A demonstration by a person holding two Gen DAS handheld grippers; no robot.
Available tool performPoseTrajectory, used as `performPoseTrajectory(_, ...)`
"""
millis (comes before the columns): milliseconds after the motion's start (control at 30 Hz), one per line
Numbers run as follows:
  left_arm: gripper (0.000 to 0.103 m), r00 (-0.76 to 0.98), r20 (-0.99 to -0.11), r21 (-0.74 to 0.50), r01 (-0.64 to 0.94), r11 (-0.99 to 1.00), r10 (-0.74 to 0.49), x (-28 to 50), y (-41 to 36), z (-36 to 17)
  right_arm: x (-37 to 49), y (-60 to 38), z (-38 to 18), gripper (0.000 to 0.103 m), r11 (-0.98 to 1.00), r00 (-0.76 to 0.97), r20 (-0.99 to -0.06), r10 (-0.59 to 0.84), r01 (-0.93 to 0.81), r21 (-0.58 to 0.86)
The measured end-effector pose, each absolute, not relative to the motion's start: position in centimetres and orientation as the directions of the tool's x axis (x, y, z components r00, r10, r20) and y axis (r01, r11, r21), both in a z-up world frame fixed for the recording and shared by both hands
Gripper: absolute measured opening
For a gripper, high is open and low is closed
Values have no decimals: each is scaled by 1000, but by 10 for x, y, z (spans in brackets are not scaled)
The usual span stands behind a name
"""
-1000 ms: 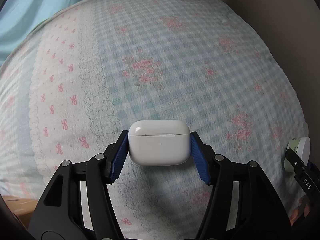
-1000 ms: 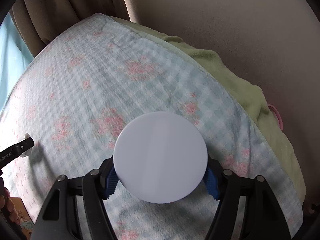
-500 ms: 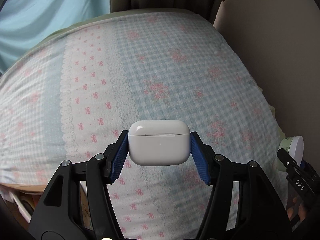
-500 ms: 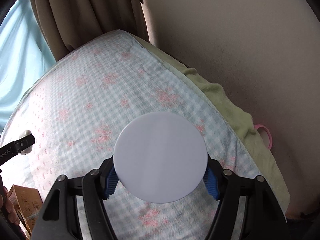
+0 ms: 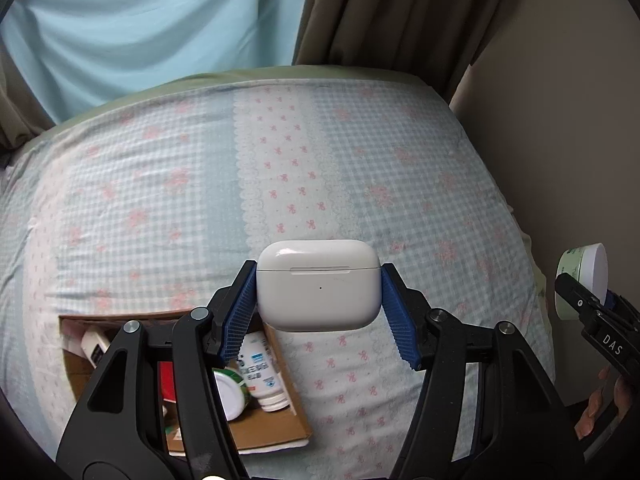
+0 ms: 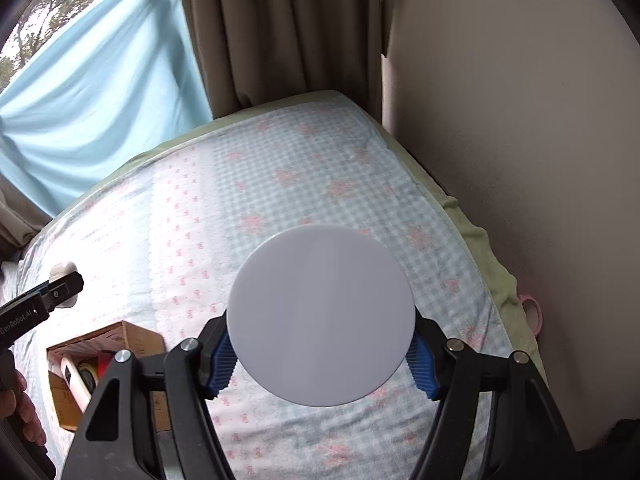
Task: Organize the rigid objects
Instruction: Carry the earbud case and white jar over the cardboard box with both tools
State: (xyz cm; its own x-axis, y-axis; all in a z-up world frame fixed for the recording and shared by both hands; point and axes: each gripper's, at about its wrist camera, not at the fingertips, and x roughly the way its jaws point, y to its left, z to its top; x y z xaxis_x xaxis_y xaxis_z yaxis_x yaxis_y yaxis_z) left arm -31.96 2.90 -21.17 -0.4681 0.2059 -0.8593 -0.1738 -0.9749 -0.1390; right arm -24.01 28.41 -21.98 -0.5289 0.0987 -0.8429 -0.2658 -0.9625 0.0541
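Gripping white rounded plastic earbud case (image 5: pixel 318 285): left gripper (image 5: pixel 318 304). Right gripper (image 6: pixel 320 354) pinching round white-lidded jar (image 6: pixel 320 316). Open cardboard box (image 5: pixel 276 434), 7 o'clock, on checked bedspread (image 5: pixel 160 208).

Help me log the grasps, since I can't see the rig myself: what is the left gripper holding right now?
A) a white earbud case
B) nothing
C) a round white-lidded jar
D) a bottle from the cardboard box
A: the left gripper has its blue pads pressed against both sides of the white earbud case, held above the bedspread; the round jar is in the right gripper.
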Motion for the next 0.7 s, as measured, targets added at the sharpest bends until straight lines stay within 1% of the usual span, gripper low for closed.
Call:
performPoseTrajectory(133, 57, -488, -855, -127, -128, -984, 174, -294, -22, -197, -236, 230, -201, 66, -983, -542, -839, 51, -177, 54)
performPoseTrajectory(300, 57, -500, -859, -84, -82, -993, 114, -265, -88, -192, -230, 160, -194, 66, -993, -537, -843, -6, -95, 67)
performPoseTrajectory(533, 57, -486, -873, -79, 51, -996, 44, -234, -183, -203, -224, 69, -204, 66, -994, -510, -854, -105, 32, 103)
performPoseTrajectory(700, 57, -468, -884, -57, 92, -994, 7, -220, -234, -214, -223, 22, -220, 66, -989, -483, -863, -150, 73, 131)
